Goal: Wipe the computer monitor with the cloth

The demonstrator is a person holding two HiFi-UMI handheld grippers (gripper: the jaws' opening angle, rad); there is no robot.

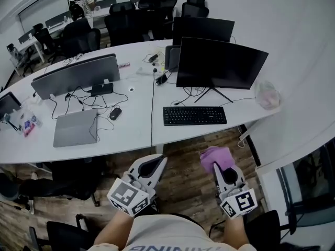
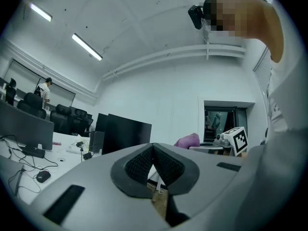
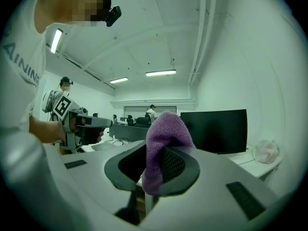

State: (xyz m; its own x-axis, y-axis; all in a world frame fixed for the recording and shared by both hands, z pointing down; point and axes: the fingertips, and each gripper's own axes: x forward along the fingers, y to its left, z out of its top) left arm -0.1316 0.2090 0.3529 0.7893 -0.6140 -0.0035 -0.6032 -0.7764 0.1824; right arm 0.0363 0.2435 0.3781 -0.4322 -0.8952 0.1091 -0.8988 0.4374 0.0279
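Right gripper [image 1: 224, 171] jaws are being pressed shut on the purple cloth [image 1: 215, 157], well short of the monitor [image 1: 220, 64]; the left gripper [image 1: 155, 164] is being held closed, empty.

Purple cloth [image 3: 163, 138]: soft, nubby knitted fabric. Left claw [image 2: 153, 163] and right claw [image 3: 154, 170]: matt grey plastic with black ribbed pads [image 2: 138, 166]. Monitor [image 1: 220, 64]: dark matt screen. Desk [image 1: 136, 135]: smooth, white. Floor [image 1: 183, 174]: wood-grained planks.
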